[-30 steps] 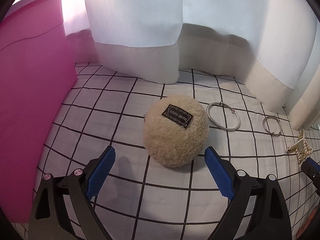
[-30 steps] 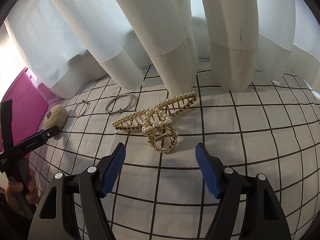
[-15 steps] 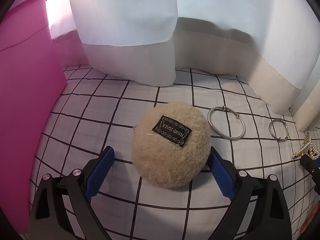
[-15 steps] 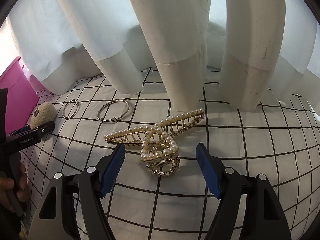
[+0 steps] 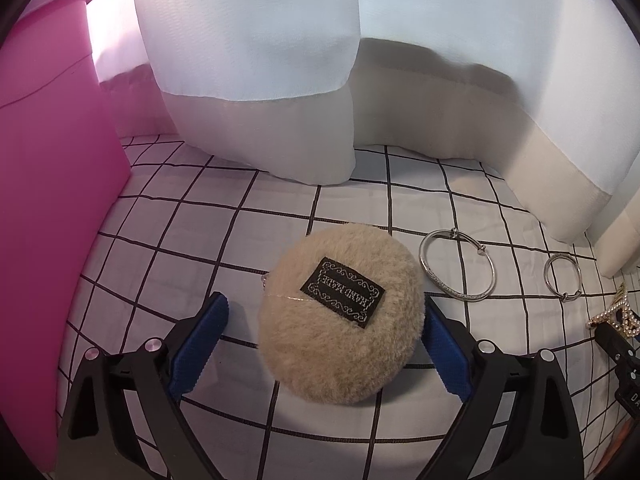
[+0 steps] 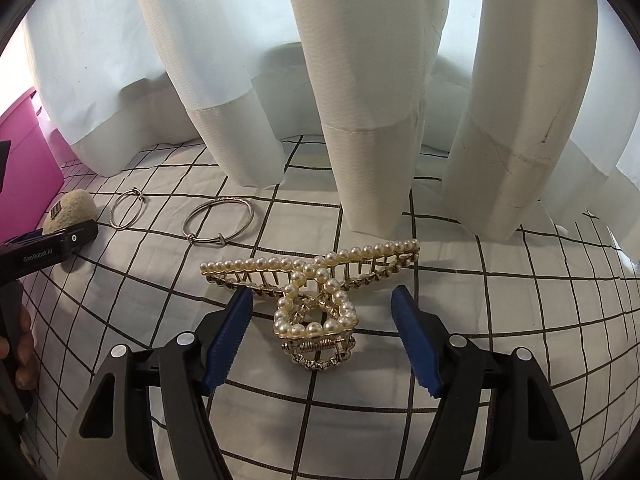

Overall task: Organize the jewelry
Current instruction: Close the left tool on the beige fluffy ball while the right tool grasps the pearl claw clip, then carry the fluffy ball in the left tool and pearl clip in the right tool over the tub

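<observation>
A round beige fluffy pouch (image 5: 340,312) with a black label lies on the checked cloth, between the open fingers of my left gripper (image 5: 325,340); a thin chain crosses its top. A large silver bangle (image 5: 458,266) and a smaller silver ring (image 5: 564,277) lie to its right. A gold pearl hair claw (image 6: 316,296) lies between the open fingers of my right gripper (image 6: 322,336). The pouch (image 6: 70,212), the ring (image 6: 127,208) and the bangle (image 6: 219,222) also show at the left of the right wrist view.
A pink box (image 5: 48,200) stands at the left. White curtains (image 5: 280,80) hang along the back onto the checked cloth (image 5: 240,216). The left gripper's body (image 6: 44,250) shows at the left of the right wrist view.
Both grippers have moved forward. The pouch now sits between the left fingers and the hair claw between the right fingers. Both stay open.
</observation>
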